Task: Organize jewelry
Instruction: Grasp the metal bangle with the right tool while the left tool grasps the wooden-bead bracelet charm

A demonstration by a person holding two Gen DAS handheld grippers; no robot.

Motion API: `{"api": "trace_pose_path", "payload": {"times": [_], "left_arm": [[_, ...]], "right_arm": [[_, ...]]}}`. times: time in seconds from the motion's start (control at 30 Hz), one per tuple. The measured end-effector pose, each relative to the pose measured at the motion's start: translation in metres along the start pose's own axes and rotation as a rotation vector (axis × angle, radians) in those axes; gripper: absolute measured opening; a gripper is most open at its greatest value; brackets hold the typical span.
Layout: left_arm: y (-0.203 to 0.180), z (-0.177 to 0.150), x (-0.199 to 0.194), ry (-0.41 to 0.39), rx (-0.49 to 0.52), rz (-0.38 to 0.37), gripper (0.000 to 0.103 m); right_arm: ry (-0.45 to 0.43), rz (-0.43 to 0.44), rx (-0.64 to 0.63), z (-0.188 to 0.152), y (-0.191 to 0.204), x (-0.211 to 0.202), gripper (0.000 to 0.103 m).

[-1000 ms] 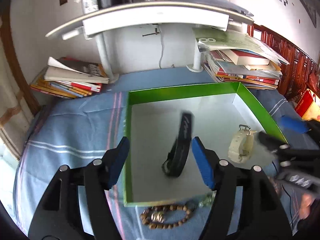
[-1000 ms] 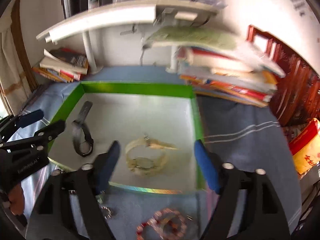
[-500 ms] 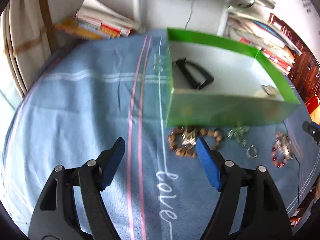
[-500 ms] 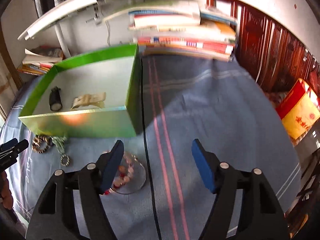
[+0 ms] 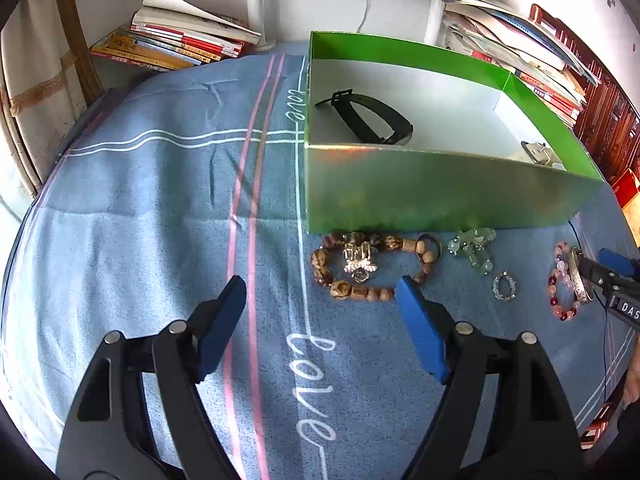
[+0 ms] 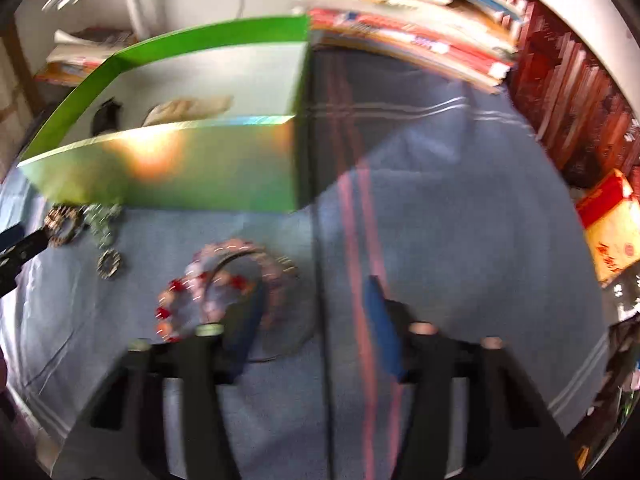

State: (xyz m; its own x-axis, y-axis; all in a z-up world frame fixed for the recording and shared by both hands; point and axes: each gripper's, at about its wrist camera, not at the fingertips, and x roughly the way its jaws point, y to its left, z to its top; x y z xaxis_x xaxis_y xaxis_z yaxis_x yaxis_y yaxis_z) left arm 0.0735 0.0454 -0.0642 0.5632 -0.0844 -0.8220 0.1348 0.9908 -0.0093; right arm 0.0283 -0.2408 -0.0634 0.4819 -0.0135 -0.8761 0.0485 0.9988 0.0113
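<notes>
A green box (image 5: 440,192) holds a black watch (image 5: 368,120) and a cream watch (image 5: 538,152). On the blue cloth before it lie a wooden bead bracelet (image 5: 324,270) ringing a silver brooch (image 5: 358,260), a pale green piece (image 5: 472,248), a small ring (image 5: 504,286) and a pink bead bracelet (image 5: 560,280) with a silver bangle (image 5: 578,276). My left gripper (image 5: 320,286) is open, its jaws still opening, empty, just short of the wooden bracelet. My right gripper (image 6: 312,308) is closing over the pink bracelet (image 6: 216,276), whose right side lies by the left finger (image 6: 248,320); the blurred view shows no pads pressing.
Book stacks (image 5: 180,40) stand at the back left, and more books (image 6: 420,32) at the back right by dark wooden furniture. A red and yellow packet (image 6: 612,232) lies at the far right. White shelf posts (image 5: 256,0) rise behind the box.
Both grippers came down from above the box to the cloth in front of it. The black watch now lies in the box. The left jaws widened and the right jaws narrowed.
</notes>
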Motion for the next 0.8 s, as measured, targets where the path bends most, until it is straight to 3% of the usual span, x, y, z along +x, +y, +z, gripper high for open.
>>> {"api": "trace_pose_path", "payload": {"times": [0.13, 0.37, 0.63, 0.8], "left_arm": [[-0.002, 0.000, 0.002, 0.004, 0.009, -0.004, 0.078], [-0.007, -0.001, 0.009, 0.023, 0.012, -0.018, 0.079], [-0.002, 0.007, 0.005, -0.016, -0.038, -0.054, 0.078], [-0.011, 0.010, 0.006, -0.026, -0.004, -0.044, 0.066]], "right_arm": [[-0.015, 0.031, -0.043, -0.004, 0.018, 0.000, 0.017], [-0.024, 0.177, -0.135, -0.011, 0.065, -0.001, 0.016], [-0.037, 0.158, -0.116, -0.011, 0.068, -0.005, 0.019], [-0.062, 0.129, -0.121, -0.013, 0.065, -0.011, 0.019]]}}
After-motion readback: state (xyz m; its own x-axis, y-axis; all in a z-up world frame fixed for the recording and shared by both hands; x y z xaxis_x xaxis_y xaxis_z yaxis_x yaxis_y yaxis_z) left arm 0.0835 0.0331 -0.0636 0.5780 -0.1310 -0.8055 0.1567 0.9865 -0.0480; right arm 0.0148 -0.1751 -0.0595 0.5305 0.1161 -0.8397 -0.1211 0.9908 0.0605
